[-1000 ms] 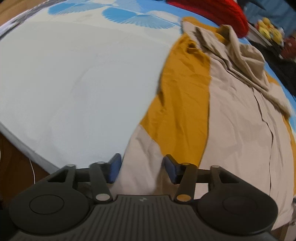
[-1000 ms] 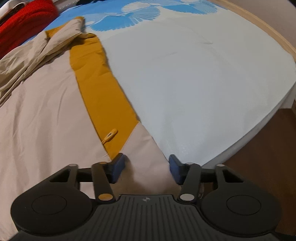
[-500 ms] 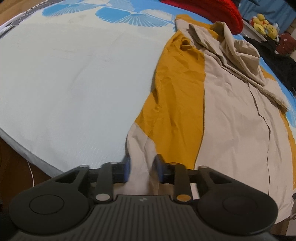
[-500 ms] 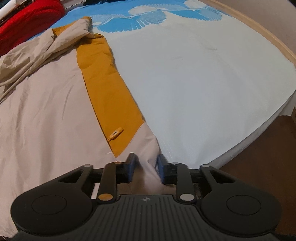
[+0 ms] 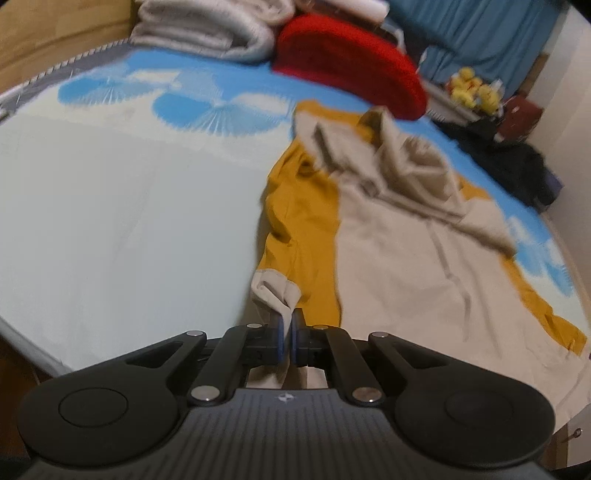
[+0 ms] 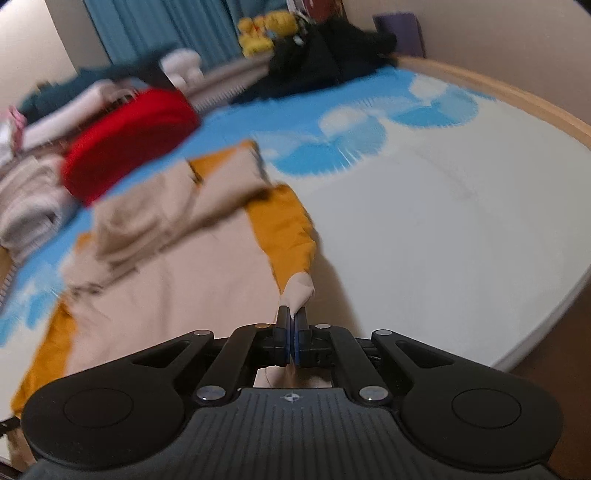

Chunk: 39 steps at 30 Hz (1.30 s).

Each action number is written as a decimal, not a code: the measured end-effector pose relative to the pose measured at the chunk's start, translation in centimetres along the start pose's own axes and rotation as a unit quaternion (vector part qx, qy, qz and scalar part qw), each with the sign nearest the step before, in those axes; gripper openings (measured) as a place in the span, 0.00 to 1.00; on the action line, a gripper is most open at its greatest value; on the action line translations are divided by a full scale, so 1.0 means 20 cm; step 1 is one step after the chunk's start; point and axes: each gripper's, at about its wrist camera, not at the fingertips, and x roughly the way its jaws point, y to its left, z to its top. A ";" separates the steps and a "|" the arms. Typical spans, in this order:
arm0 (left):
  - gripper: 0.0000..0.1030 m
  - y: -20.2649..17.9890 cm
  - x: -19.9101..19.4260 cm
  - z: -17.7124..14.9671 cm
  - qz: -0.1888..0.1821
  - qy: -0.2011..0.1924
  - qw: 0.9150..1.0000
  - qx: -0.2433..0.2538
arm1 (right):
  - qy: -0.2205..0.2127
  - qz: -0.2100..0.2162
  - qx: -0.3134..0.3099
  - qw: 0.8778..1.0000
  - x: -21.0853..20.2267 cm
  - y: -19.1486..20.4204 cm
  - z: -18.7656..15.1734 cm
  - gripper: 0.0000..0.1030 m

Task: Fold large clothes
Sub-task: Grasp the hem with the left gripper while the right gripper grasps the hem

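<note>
The left gripper [image 5: 287, 325] is clamped on a beige corner of the jacket [image 5: 399, 258], the cloth bunched into a small roll just above its blue pads. The right gripper [image 6: 292, 334] is likewise pinched shut on the opposite beige corner [image 6: 297, 293], which stands up in a peak between its fingers. From each corner a mustard-yellow side panel [image 5: 299, 229] runs away toward the hood [image 5: 402, 166], which lies crumpled at the far end. The rest of the jacket is spread on the bed [image 5: 110, 203], whose pale sheet carries blue fan prints; a red cushion [image 5: 351, 70] and folded grey blankets [image 5: 207, 33] sit beyond, near the head of the bed.

This looks like the start of a hem-to-collar fold, both hem corners raised off the sheet.

The risks lie mostly in the grip — each gripper has only a thin bite of slippery-looking fabric, so a quick pull could let one corner slide out and leave the fold crooked. If the two corners travel unevenly, the hem would land skewed over the chest. The bunched hood could also make a lump under the folded layer — and dragging rather than lifting might pull the whole jacket toward the near edge of the bed.
</note>
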 end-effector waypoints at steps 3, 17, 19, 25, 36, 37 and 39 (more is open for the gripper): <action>0.03 -0.03 -0.10 0.05 -0.020 -0.026 0.999 -0.002 | -0.020 0.024 0.008 0.999 -0.09 0.03 0.06 0.00; 0.02 -0.08 -0.66 0.18 -0.092 -0.088 0.992 0.005 | -0.090 0.083 0.050 0.991 -0.61 -0.02 0.21 0.00; 0.02 -0.07 -0.73 0.16 -0.088 -0.081 0.993 0.012 | -0.094 0.085 0.061 0.990 -0.68 -0.05 0.20 0.00; 0.02 -0.08 -0.91 0.18 -0.090 -0.103 0.990 0.029 | -0.138 0.091 0.073 0.984 -0.87 -0.08 0.19 0.00; 0.09 -0.01 -0.01 0.64 -0.047 -0.040 0.997 -0.040 | -0.110 0.047 0.045 0.992 -0.03 0.07 0.54 0.01; 0.12 0.01 0.07 0.66 -0.046 -0.033 0.997 -0.057 | -0.102 0.036 0.041 0.993 0.06 0.08 0.56 0.03; 0.17 0.04 0.16 0.67 -0.042 -0.025 0.997 -0.065 | -0.087 0.013 0.034 0.996 0.24 0.10 0.58 0.08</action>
